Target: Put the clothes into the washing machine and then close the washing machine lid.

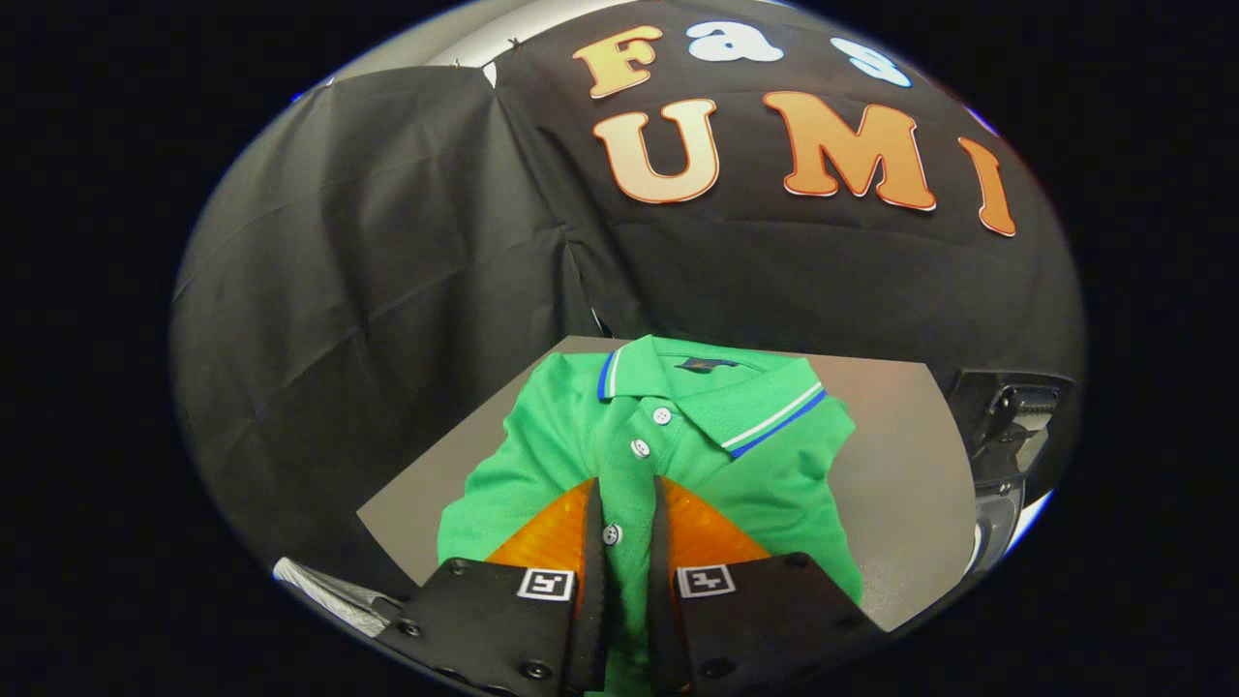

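A green polo shirt (581,436) lies flat on a grey tabletop (900,484), collar pointing away from the fingers (592,542). The fabric looks like a fine knit, soft and slightly rumpled, with folds along the sleeves. The collar (765,411) is ribbed and edged with white and blue stripes. A placket runs down the middle with three small white buttons (662,416); the lowest button sits in the gap between the fingers. A dark label shows inside the neck, too small to make out.

The two fingers are narrow upright blades, drawn close together with a thin strip of the placket between them. They seem to pinch that fold of cloth, though where their edges meet the fabric is hard to make out. Their broad bases cover the shirt's lower part, so the hem is hidden.

The tabletop is smooth and matte, with a sharp corner to the left. Beyond the shirt hangs a creased black cloth wall (368,271). To the right of the tabletop, a dark machine part (1012,426) with a pale curved rim is cut off and hard to identify.
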`<state>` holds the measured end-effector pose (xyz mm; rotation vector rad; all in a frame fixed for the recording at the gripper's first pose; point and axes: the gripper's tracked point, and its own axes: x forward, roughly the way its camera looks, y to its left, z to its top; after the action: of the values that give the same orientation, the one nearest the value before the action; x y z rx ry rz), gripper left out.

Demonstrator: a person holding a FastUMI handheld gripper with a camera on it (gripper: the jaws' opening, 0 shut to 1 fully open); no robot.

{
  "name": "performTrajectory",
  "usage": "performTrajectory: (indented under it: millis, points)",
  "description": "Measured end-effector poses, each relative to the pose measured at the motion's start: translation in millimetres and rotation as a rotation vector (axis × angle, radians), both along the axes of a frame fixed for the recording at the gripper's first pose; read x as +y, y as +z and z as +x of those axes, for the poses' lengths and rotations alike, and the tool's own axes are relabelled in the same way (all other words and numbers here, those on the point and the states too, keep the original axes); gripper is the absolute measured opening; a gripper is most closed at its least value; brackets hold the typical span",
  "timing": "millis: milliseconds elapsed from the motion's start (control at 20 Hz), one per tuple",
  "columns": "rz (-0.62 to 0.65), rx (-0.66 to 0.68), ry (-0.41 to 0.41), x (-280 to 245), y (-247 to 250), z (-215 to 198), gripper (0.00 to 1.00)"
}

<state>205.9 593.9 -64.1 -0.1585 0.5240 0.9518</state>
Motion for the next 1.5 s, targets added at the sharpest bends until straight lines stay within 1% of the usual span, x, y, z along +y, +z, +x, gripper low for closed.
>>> performTrajectory:
  millis: [50,100,150,300,500,800,1000,1150,1300,1400,1500]
  points:
    - [0.005,-0.025,0.009,-1,4,0,0.19]
    - [0.013,-0.056,0.016,-1,6,0,0.19]
    - [0.032,-0.085,0.024,-5,12,-3,0.14]
    - [0.139,-0.121,0.037,-15,37,-12,0.14]
    - [0.270,-0.190,0.066,-28,84,-37,0.13]
    - [0.369,-0.255,0.066,-59,144,-49,0.13]
    - [0.418,-0.281,0.053,-96,182,-45,0.13]
    - [0.440,-0.329,0.031,-139,207,-27,0.13]
    - [0.446,-0.370,0.010,-181,227,1,0.13]
    - [0.442,-0.389,0.001,-211,234,21,0.13]
    - [0.434,-0.416,-0.027,-248,237,44,0.13]
